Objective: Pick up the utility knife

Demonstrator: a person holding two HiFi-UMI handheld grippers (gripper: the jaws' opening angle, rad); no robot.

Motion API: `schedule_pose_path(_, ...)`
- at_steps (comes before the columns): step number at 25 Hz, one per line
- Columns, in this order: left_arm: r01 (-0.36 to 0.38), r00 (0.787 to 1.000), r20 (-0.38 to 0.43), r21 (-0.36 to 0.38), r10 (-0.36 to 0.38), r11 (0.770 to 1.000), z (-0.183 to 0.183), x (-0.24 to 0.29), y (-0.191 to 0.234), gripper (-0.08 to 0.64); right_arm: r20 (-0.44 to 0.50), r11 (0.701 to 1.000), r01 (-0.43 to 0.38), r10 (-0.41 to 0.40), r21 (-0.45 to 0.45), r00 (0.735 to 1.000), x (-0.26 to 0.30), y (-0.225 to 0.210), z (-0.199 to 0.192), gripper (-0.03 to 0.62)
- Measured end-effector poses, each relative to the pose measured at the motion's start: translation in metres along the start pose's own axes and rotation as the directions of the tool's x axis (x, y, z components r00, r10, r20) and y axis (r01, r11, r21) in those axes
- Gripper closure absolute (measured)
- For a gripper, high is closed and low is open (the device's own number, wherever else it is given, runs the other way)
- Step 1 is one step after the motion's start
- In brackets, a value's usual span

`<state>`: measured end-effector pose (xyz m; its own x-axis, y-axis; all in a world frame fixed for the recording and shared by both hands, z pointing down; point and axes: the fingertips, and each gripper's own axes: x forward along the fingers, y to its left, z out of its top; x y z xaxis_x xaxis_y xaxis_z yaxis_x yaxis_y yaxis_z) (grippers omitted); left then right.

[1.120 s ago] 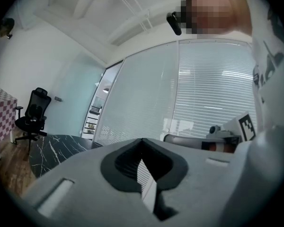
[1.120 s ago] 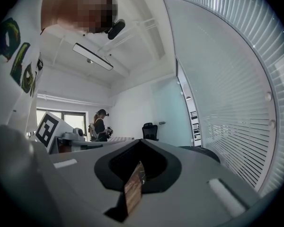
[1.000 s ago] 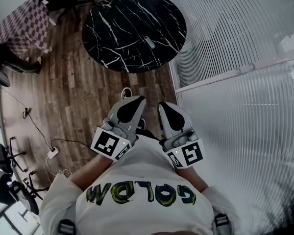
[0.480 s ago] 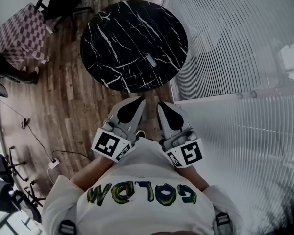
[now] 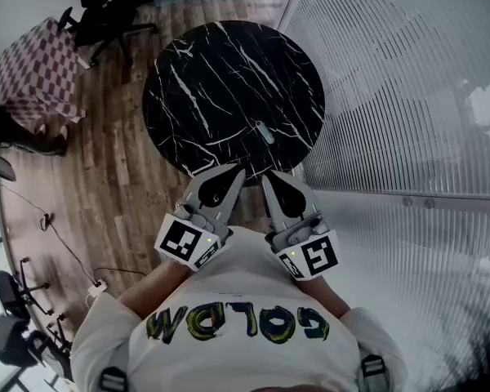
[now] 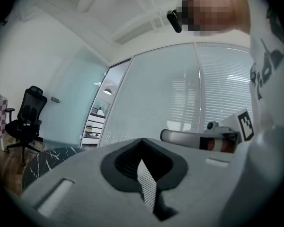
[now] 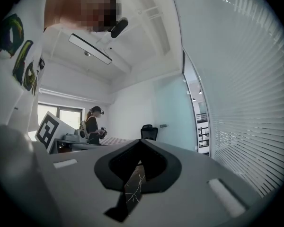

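The utility knife (image 5: 264,131), a small grey oblong, lies near the front right edge of the round black marble table (image 5: 220,80). My left gripper (image 5: 233,171) and right gripper (image 5: 269,177) are held side by side in front of my chest, their tips at the table's near edge, short of the knife. Both are shut with nothing between the jaws. In the left gripper view the left gripper (image 6: 142,142) shows only a thin slit, with the table (image 6: 42,158) low at the left. The right gripper (image 7: 141,142) looks the same, with marble showing through its slit.
A glass wall with blinds (image 5: 408,96) runs close along the right. A checked-cloth table (image 5: 33,60) and black office chairs (image 5: 106,2) stand at the upper left. Cables (image 5: 61,231) lie on the wooden floor. Another person (image 7: 92,123) stands far off.
The table and knife have drawn closer and lower in the head view. Both grippers, still shut and side by side, now reach the table's near edge.
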<state>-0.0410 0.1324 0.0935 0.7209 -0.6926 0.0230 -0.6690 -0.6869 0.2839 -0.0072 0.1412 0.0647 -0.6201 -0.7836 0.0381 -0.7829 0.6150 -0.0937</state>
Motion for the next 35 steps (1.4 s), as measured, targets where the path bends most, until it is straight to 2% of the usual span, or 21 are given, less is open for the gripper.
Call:
schedule_pose_path(11,0.000,1.000,-0.016,-0.004,0.000,1.000,0.013,0.031,0.063,0.557,0.002,1.000,0.024,-0.024,-0.003,1.000,0.060,-0.024,0.001,0.589)
schedule_pose_path(21,-0.039,0.999,-0.027,0.001,0.039,0.999,0.003,0.064,0.065,0.557,-0.034,1.000,-0.005,0.005,0.023,0.999,0.066,-0.060,-0.012,0.589)
schedule_pose_path(28,-0.046,0.996,-0.078,-0.025,0.044,0.999,-0.023,0.084,0.071,0.557,-0.079,0.999,-0.040,0.041,0.021,0.996,0.076,-0.079,-0.036,0.589)
schedule_pose_path(35,0.014,0.991,-0.130,-0.025,-0.017,1.000,-0.058,0.103,0.080,0.557,-0.149,0.998,-0.057,0.057,0.003,0.987,0.086,-0.103,-0.077,0.589)
